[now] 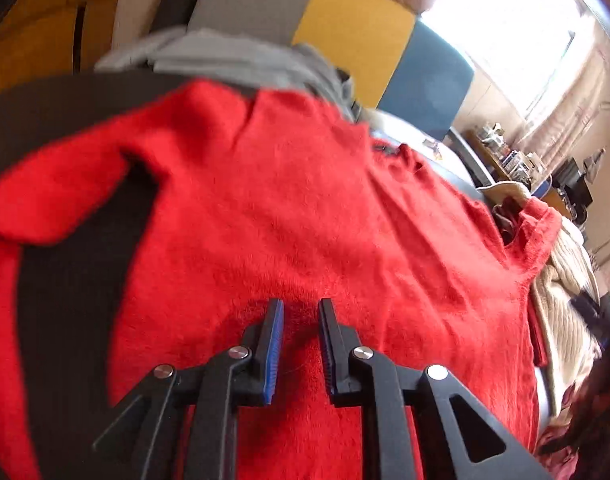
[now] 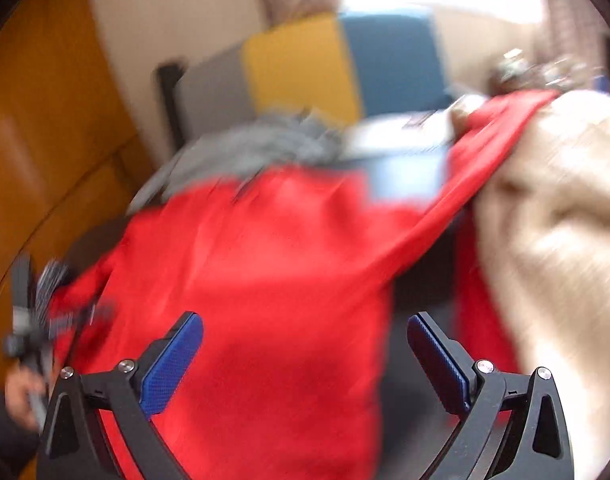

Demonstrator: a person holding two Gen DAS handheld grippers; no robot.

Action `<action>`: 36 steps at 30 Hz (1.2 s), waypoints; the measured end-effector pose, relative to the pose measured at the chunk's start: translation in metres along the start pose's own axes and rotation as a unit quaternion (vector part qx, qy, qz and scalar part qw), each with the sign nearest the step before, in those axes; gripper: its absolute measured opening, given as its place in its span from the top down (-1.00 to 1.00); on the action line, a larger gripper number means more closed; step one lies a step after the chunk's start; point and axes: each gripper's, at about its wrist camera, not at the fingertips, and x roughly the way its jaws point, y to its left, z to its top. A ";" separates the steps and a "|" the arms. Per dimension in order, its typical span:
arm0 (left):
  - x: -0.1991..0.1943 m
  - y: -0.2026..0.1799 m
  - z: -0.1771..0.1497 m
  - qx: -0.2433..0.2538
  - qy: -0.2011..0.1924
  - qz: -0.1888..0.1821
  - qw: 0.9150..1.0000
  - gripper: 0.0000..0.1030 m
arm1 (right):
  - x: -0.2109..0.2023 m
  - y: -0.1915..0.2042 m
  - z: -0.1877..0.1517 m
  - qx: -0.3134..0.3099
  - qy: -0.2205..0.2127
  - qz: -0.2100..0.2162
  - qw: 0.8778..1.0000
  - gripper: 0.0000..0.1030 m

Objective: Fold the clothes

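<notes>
Right claw (image 2: 305, 354) agape over red sweater (image 2: 265, 280)

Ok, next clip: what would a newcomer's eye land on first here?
The bright red sweater spread over the dark surface fills the middle of both views. Above it the left claw hovers with a narrow gap and nothing between the fingers, while the right claw is wide open. A cream knit is heaped at the right, and grey clothes lie behind.
</notes>
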 end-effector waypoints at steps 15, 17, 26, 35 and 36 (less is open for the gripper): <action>0.002 0.036 -0.011 -0.066 -0.038 -0.096 0.992 0.74 | 0.036 -0.172 0.148 0.192 -0.103 -0.129 0.967 -0.52; 0.003 0.037 -0.011 -0.069 -0.039 -0.099 0.992 0.74 | 0.049 -0.175 0.152 0.196 -0.098 -0.123 0.968 -0.40; 0.002 0.040 -0.012 -0.069 -0.043 -0.101 0.992 0.74 | 0.058 -0.159 0.160 0.175 -0.046 -0.094 0.979 0.87; -0.002 0.039 -0.016 -0.072 -0.047 -0.102 0.991 0.74 | 0.074 -0.032 0.143 0.073 -0.008 0.029 0.997 0.87; -0.002 0.039 -0.016 -0.073 -0.047 -0.103 0.991 0.74 | 0.078 -0.012 0.136 0.061 0.000 0.045 0.997 0.87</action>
